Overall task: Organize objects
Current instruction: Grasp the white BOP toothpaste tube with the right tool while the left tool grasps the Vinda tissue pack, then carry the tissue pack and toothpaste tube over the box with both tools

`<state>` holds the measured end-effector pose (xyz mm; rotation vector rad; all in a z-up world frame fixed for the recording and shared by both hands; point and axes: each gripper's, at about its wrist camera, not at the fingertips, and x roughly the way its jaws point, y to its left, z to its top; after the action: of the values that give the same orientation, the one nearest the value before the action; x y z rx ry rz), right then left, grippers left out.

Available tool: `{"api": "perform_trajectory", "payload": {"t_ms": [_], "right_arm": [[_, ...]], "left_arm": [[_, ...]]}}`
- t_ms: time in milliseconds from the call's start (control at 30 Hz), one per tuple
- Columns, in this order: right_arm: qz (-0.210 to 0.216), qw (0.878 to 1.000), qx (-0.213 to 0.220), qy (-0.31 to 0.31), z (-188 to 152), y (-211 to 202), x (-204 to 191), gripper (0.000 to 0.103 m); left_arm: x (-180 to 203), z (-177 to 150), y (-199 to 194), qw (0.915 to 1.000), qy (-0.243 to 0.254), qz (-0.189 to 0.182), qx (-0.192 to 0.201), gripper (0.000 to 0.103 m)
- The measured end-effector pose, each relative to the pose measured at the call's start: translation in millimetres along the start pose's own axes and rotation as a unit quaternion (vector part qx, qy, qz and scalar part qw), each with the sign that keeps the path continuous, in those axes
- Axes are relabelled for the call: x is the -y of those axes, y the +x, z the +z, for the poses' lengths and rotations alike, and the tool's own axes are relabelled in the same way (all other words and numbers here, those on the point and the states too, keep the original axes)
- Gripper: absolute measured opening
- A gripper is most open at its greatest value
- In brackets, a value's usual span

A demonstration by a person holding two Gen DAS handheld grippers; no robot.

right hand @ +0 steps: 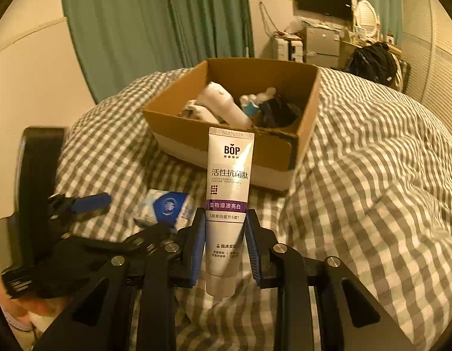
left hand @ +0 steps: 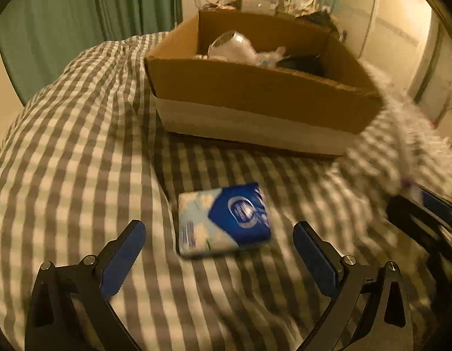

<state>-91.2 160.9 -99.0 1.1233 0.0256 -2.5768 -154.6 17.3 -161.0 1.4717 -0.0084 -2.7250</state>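
Checked grey-and-white quilt (right hand: 372,175) covers the bed, rumpled into mounds, and on it at the far middle sits a cardboard box (right hand: 302,111), open-topped, with white items, a crumpled wrapper and something dark heaped inside. Nearer, the right gripper (right hand: 225,234) points level toward the box, its blue-padded jaws closed on the lower half of a white tube (right hand: 228,193), which stands upright with the crimped end up and the cap down, above the quilt and just short of the box's near wall. To its left the left gripper (left hand: 220,234) is angled down at the quilt, jaws spread wide and holding nothing. A blue-and-white tissue pack (left hand: 224,219) lies flat on the quilt between and slightly beyond its fingertips, apart from both pads, well short of the box. The left view is motion-blurred.
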Motion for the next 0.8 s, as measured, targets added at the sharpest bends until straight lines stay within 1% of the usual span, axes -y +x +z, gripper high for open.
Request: {"api": "perform_trajectory", "payload": {"t_ms": [33, 133, 233, 267, 333, 367, 400, 433, 500, 600, 700, 800], "right_arm": [[-0.005, 1.0, 0.0, -0.002, 1, 2, -1, 0.026], [-0.008, 1.0, -0.003, -0.011, 1, 5, -4, 0.026], [-0.004, 1.0, -0.015, -0.004, 3, 13, 0, 0.026], [-0.003, 1.0, -0.019, 0.0, 2, 15, 1, 0.026], [0.003, 1.0, -0.025, 0.003, 3, 22, -1, 0.026], [0.002, 1.0, -0.026, 0.001, 2, 23, -2, 0.026], [0.001, 1.0, -0.026, -0.002, 2, 23, -4, 0.026], [0.0, 1.0, -0.026, -0.003, 1, 23, -4, 0.026], [-0.003, 1.0, -0.026, -0.003, 0, 24, -4, 0.026], [-0.006, 1.0, -0.026, -0.002, -2, 24, -5, 0.026], [-0.01, 1.0, -0.023, -0.006, -2, 22, -7, 0.026], [-0.019, 1.0, -0.016, -0.013, -4, 13, -12, 0.026]], "left_arm": [[1, 3, 10, 0.9999, -0.006, 0.009, -0.005, 0.103], [-4, 4, 29, 0.9995, -0.026, -0.008, -0.013, 0.103], [0, 5, 42, 0.9996, -0.015, -0.003, -0.022, 0.103], [2, 6, 44, 0.9997, -0.015, -0.005, -0.018, 0.102], [5, 7, 47, 0.9994, -0.013, -0.026, -0.017, 0.094], [6, 7, 50, 0.999, -0.015, -0.038, -0.02, 0.081], [6, 7, 52, 0.9985, -0.017, -0.046, -0.023, 0.075], [5, 6, 53, 0.9982, -0.019, -0.052, -0.024, 0.075], [3, 5, 49, 0.9979, -0.023, -0.058, -0.019, 0.074], [-2, 0, 41, 0.9966, -0.035, -0.07, -0.027, 0.073], [-8, -8, 24, 0.9957, -0.045, -0.075, -0.031, 0.073], [-15, -15, -2, 0.9969, -0.044, -0.062, -0.022, 0.073]]}}
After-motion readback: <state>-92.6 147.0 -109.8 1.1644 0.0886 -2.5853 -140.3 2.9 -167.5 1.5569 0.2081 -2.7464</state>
